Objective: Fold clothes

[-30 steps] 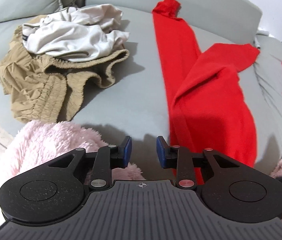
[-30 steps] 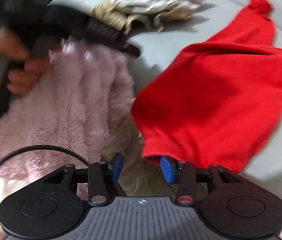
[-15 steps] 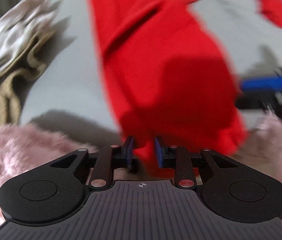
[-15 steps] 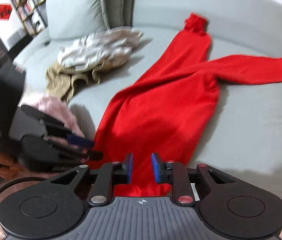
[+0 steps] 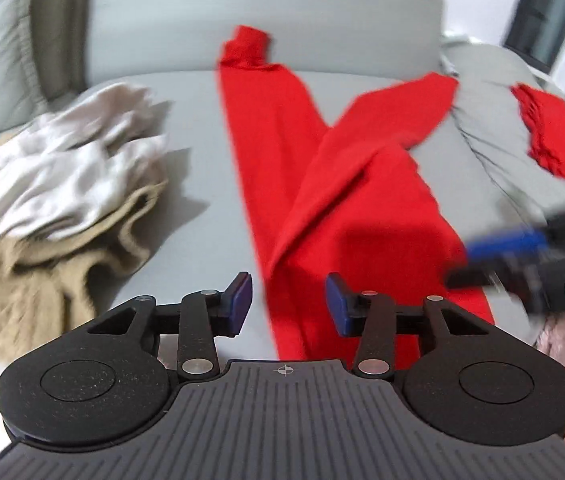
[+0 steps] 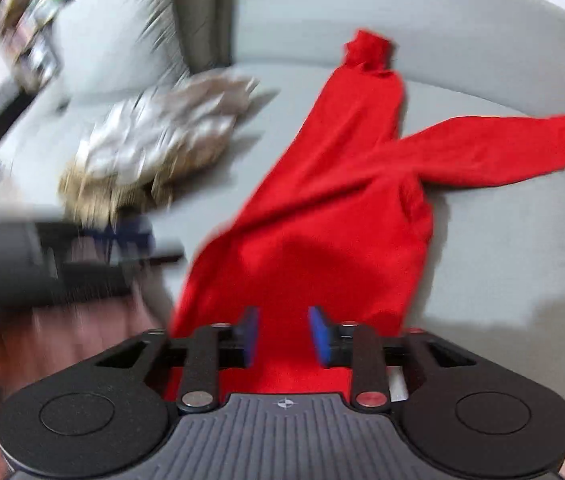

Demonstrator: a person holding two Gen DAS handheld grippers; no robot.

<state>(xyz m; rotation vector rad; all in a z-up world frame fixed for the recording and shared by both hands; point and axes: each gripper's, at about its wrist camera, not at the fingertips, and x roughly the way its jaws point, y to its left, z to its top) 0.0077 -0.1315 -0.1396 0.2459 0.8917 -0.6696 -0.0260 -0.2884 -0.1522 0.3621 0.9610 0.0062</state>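
The left gripper point(image 5: 287, 303) stands wide, its blue pads apart over the near hem of the red garment point(image 5: 346, 184), gripping nothing. The right gripper point(image 6: 283, 336) is parted more narrowly, with red cloth point(image 6: 322, 216) showing in the gap; through the blur, contact seems unlikely. The garment lies along the grey sofa point(image 5: 202, 128), neck toward 12 o'clock, one sleeve out toward 2 o'clock. At 9 to 10 o'clock sits a heap of white and tan clothes point(image 5: 58, 200).
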